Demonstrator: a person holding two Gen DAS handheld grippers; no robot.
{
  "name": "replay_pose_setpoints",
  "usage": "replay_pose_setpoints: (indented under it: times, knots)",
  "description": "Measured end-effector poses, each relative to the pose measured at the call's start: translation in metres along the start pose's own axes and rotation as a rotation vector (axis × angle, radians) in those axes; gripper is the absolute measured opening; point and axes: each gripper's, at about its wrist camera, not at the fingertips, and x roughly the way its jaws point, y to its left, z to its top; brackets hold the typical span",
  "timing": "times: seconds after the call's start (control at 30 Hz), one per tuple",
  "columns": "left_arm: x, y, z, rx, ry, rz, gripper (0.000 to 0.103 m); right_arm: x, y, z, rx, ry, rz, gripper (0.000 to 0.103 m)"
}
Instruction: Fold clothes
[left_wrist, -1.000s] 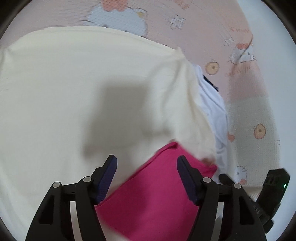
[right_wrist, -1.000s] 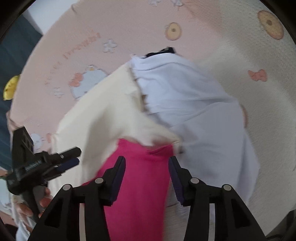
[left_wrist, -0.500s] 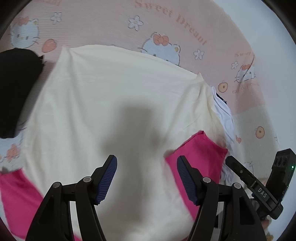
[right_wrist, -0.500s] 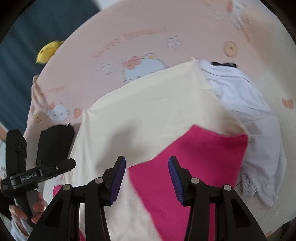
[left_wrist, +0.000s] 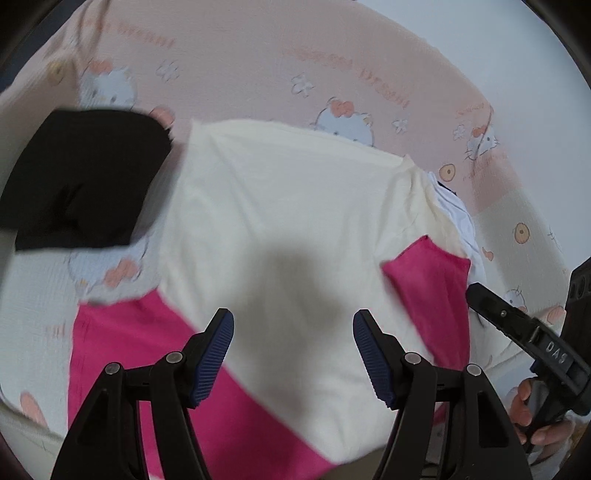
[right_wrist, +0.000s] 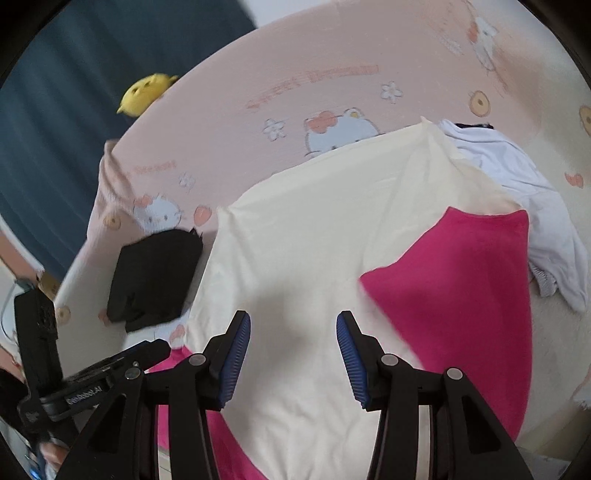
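A cream garment (left_wrist: 280, 206) (right_wrist: 303, 236) lies spread flat on the bed, covering the middle of a bright pink garment (left_wrist: 125, 343) (right_wrist: 458, 280) whose ends show to its left and right. My left gripper (left_wrist: 293, 354) hovers open above the cream cloth near its front edge, with nothing between its fingers. My right gripper (right_wrist: 293, 356) also hangs open and empty over the cream cloth, just left of the pink patch. Each gripper shows at the edge of the other's view, held in a hand (left_wrist: 532, 410).
A folded black garment (left_wrist: 81, 177) (right_wrist: 155, 273) lies left of the cream one. A crumpled white garment (right_wrist: 524, 199) (left_wrist: 461, 221) lies at its right. The pink cartoon-cat bedsheet (left_wrist: 332, 66) stretches behind. A yellow plush toy (right_wrist: 146, 92) sits at the bed's far edge, before a dark curtain (right_wrist: 81, 92).
Both grippers have pulled back and up from the clothes. More of the bed has come into view: the black garment, both pink ends, and the whole cream cloth lying flat.
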Motion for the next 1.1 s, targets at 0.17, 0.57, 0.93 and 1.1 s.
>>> replay_pose_setpoints:
  times: [0.17, 0.57, 0.93, 1.1]
  knots:
    - [-0.020, 0.050, -0.015, -0.121, -0.003, 0.005, 0.065, 0.012, 0.033, -0.022, -0.084, 0.031, -0.001, 0.048]
    - [-0.030, 0.131, -0.050, -0.330, 0.007, 0.030, 0.065, 0.049, 0.094, -0.051, -0.318, 0.115, -0.040, 0.048]
    - [-0.039, 0.115, -0.073, 0.019, -0.056, 0.324, 0.065, 0.051, 0.142, -0.096, -0.581, 0.154, -0.043, 0.048]
    - [-0.033, 0.116, -0.093, 0.152, 0.016, 0.377, 0.065, 0.049, 0.162, -0.123, -0.677, 0.183, 0.003, 0.048]
